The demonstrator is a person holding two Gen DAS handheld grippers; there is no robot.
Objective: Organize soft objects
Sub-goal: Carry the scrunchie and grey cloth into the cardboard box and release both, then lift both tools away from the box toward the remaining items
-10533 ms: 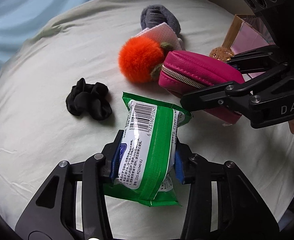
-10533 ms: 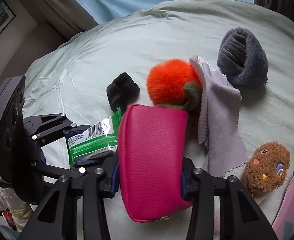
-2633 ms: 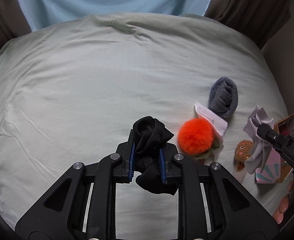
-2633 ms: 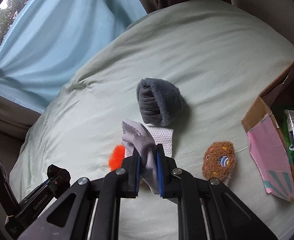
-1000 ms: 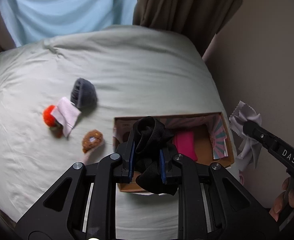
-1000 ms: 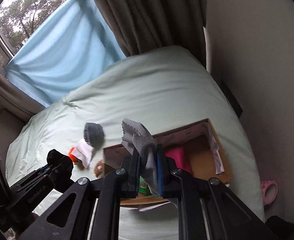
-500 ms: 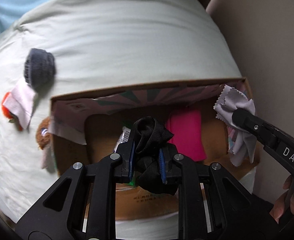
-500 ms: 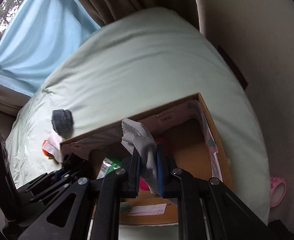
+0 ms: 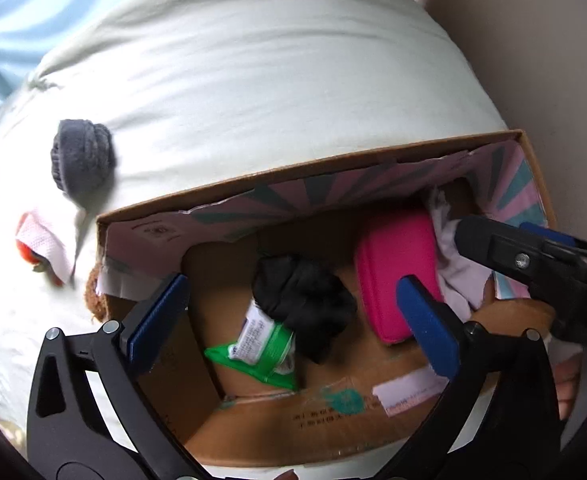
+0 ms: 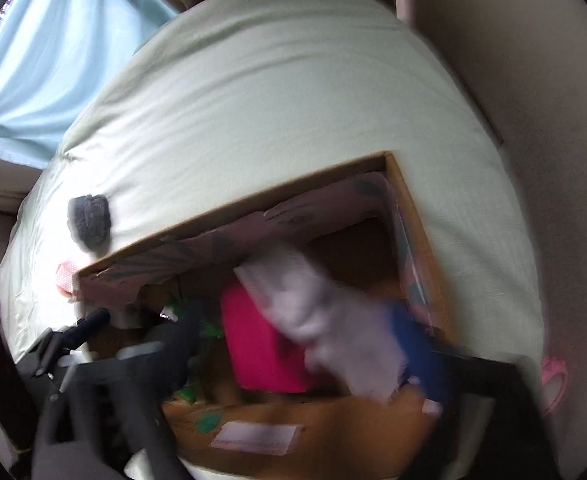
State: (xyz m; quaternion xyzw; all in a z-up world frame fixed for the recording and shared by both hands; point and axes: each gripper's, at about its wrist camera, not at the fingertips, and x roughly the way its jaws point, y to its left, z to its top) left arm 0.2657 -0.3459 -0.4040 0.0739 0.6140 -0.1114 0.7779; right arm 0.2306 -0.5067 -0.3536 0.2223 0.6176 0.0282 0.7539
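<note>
Two grippers hung over the box [image 9: 333, 164] on the pale-green bed [image 9: 253, 80] beside a beige wall [image 10: 513, 60]. Left gripper [image 9: 293, 312] and right gripper [image 10: 293, 344] had just spread wide, gripping nothing. Scrunchie [image 9: 305, 300] lay inside the box, cloth [image 10: 325, 320] blurred over it.

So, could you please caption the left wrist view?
Open left hand-held gripper over cardboard box, black scrunchie inside.

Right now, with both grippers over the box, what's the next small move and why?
Probably lift both clear. The left hand-held gripper has just opened, and the black scrunchie lies in the box; the right hand-held gripper has also just opened, and the grey cloth is free.
</note>
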